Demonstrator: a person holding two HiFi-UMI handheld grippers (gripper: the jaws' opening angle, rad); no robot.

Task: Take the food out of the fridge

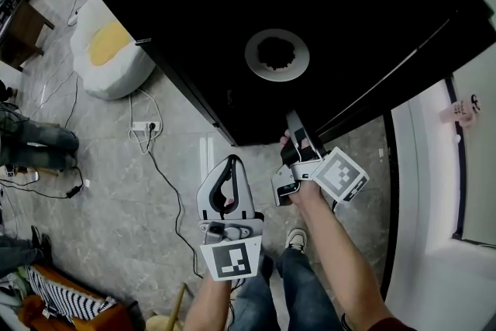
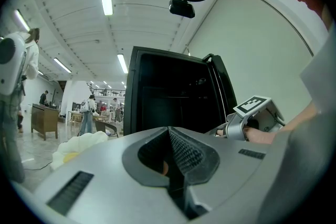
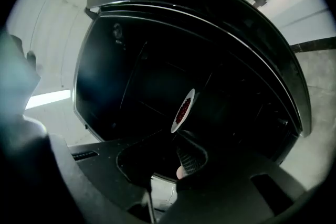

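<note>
A black fridge (image 1: 325, 19) stands open in front of me, dark inside. Inside it lies a white plate (image 1: 277, 54) with dark red food; the right gripper view shows the same plate (image 3: 184, 110) edge-on, deep in the cabinet. My right gripper (image 1: 294, 118) is at the fridge's front edge, short of the plate, jaws together and empty. My left gripper (image 1: 230, 160) is held lower, over the floor and outside the fridge, also shut on nothing. The left gripper view looks at the fridge (image 2: 173, 94) from outside, with the right gripper's marker cube (image 2: 254, 106) beside it.
A white cushion with a yellow centre (image 1: 108, 50) lies on the stone floor left of the fridge. A power strip (image 1: 144, 125) and cables trail near it. A white wall (image 1: 434, 190) stands at the right. People's legs (image 1: 35, 139) show at the far left.
</note>
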